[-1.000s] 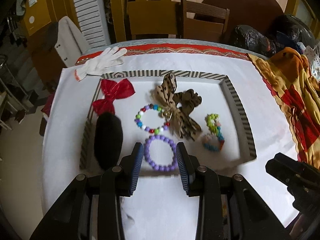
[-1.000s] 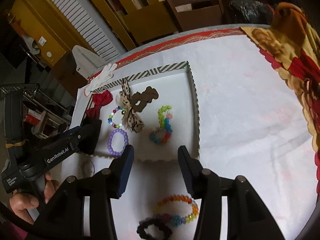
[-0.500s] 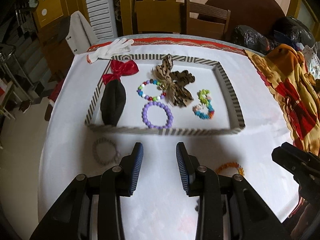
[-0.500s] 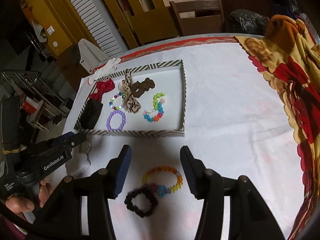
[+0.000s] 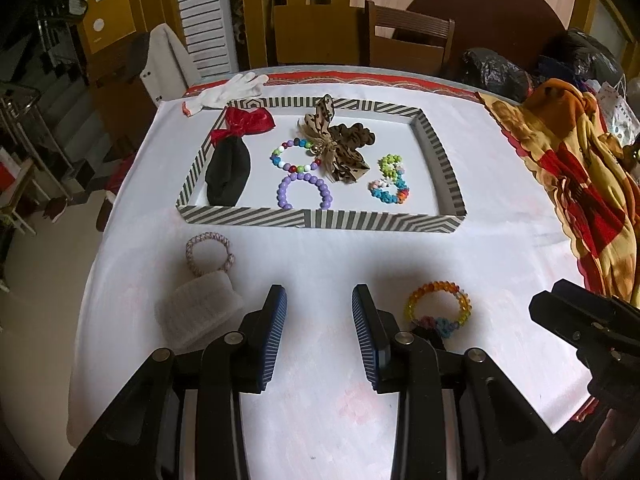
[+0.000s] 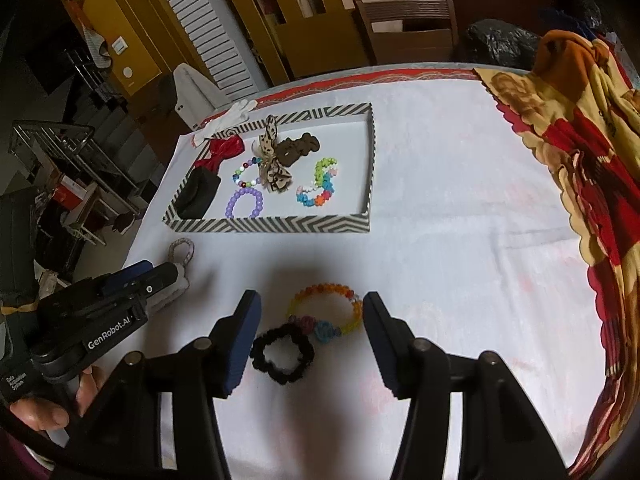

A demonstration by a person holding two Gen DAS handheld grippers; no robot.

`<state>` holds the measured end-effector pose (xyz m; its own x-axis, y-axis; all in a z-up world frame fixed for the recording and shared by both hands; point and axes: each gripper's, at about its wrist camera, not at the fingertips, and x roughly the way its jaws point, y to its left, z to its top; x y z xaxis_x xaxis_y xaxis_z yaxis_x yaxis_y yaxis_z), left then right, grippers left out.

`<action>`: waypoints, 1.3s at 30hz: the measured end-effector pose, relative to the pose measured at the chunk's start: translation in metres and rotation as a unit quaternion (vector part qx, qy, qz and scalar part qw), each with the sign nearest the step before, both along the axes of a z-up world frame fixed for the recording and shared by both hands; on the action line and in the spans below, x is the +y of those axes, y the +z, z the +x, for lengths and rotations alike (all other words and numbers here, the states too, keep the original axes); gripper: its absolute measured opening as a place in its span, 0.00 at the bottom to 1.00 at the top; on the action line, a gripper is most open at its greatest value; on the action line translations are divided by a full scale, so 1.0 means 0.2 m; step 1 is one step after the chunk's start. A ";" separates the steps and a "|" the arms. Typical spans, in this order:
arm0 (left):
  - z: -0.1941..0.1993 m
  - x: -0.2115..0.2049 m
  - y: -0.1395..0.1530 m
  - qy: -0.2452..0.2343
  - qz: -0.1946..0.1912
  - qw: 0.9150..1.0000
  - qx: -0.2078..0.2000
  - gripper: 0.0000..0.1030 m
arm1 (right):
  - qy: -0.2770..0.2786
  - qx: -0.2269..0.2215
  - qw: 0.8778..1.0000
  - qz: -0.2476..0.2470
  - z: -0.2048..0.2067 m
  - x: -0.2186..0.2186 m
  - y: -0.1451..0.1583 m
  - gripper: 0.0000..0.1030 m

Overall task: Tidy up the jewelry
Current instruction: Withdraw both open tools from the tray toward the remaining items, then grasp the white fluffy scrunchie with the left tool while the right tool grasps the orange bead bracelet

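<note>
A striped tray (image 5: pixel 320 219) (image 6: pixel 268 225) on the white table holds a purple bead bracelet (image 5: pixel 305 191), a multicolour bead bracelet (image 5: pixel 294 157), a leopard bow (image 5: pixel 340 144), a red bow (image 5: pixel 244 122), a black pouch (image 5: pixel 229 170) and a bright bead piece (image 5: pixel 390 182). In front of the tray lie a pink braided bracelet (image 5: pixel 209 252), a white foam pad (image 5: pixel 198 314), an orange bead bracelet (image 6: pixel 326 312) (image 5: pixel 438 308) and a black scrunchie (image 6: pixel 282 354). My left gripper (image 5: pixel 318 336) is open and empty. My right gripper (image 6: pixel 310 340) is open around the scrunchie and orange bracelet.
A white glove (image 5: pixel 228 90) lies behind the tray. A yellow and red cloth (image 5: pixel 576 168) covers the table's right edge. Wooden chairs (image 5: pixel 408 40) stand behind the table. A metal rack (image 6: pixel 68 168) stands on the floor to the left.
Both grippers have pulled back from the tray toward the table's near edge. The purple bracelet stays in the tray. The right gripper now frames the scrunchie and orange bracelet.
</note>
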<state>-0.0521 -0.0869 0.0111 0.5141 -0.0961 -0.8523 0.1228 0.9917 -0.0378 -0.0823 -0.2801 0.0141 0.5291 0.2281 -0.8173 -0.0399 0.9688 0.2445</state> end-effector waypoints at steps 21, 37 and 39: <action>-0.12 -0.02 -0.03 0.009 0.003 1.000 0.007 0.24 | 0.038 0.006 0.999 -0.010 -0.10 0.05 0.00 0.58; -0.10 -0.02 -0.07 0.003 0.004 1.000 0.019 0.24 | 0.048 0.020 0.999 -0.016 -0.07 0.08 -0.04 0.59; -0.09 -0.01 -0.07 0.004 0.002 1.000 0.021 0.24 | 0.047 0.022 0.999 -0.017 -0.07 0.07 -0.05 0.60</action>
